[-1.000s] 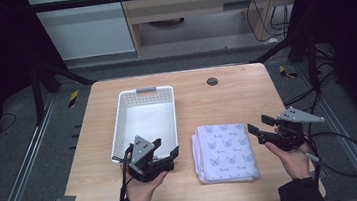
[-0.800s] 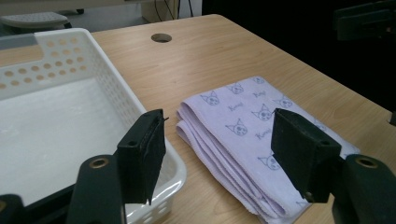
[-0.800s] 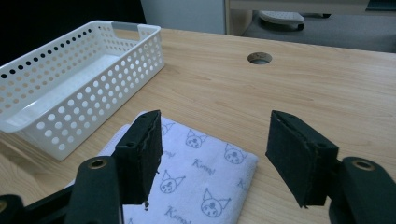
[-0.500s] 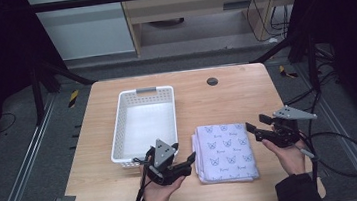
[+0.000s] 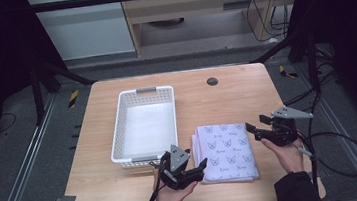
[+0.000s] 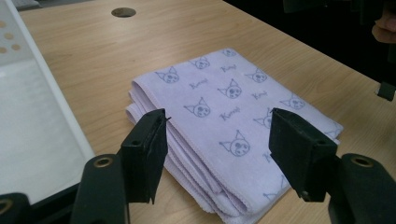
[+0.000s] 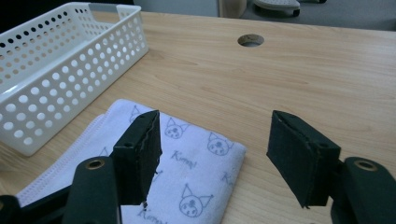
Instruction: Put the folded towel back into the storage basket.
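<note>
While folded towel (image 5: 226, 152) lies; hand-held grippers gape.

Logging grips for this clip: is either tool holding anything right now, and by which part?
Nothing is held. The left tool and right tool stand open beside the folded lilac cat-print cloth, not gripping it.

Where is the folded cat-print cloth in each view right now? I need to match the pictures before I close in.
High view: folded cloth lies lower centre, right of the white basket.
Left gripper view: centre, stretching from between the jaws toward the upper right.
Right gripper view: lower left, behind the left jaw.
Shared landmark: the round hole in the tabletop.
</note>
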The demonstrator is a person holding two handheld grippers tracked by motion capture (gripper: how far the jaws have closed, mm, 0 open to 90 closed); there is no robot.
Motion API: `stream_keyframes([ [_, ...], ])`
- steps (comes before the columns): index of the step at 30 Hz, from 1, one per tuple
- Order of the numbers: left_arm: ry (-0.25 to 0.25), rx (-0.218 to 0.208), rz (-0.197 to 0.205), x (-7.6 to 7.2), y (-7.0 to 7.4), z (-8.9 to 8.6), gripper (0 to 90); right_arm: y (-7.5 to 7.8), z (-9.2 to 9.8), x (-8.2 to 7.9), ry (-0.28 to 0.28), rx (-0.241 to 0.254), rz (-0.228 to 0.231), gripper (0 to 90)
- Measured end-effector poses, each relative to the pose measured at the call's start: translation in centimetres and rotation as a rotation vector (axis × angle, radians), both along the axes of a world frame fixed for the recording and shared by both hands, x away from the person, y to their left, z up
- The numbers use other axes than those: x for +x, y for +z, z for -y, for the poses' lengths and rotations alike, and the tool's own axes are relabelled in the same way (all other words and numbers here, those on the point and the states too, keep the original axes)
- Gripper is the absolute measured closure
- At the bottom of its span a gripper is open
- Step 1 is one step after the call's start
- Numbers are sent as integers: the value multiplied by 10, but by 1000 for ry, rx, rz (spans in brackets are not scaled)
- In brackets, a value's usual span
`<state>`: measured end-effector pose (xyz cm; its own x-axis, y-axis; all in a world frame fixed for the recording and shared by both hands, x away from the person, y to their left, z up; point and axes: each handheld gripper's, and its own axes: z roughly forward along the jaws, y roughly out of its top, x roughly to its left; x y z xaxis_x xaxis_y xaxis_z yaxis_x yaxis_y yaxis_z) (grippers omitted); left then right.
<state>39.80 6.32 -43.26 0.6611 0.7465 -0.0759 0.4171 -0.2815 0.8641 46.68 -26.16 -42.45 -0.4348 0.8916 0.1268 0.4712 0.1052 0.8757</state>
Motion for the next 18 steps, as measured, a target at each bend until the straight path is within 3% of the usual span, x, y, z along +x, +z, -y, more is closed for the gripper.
stream_keyframes([
  [10, 8, 45, -31, -2, -18, 10, 371, -13, -2, 7, -4, -23, -37, 342],
  [15, 16, 51, -55, -1, -27, 12, 371, -20, -2, 12, -14, -6, -50, 344],
  [18, 24, 53, -70, 0, -33, 14, 371, -27, -3, 16, -13, -21, -72, 347],
])
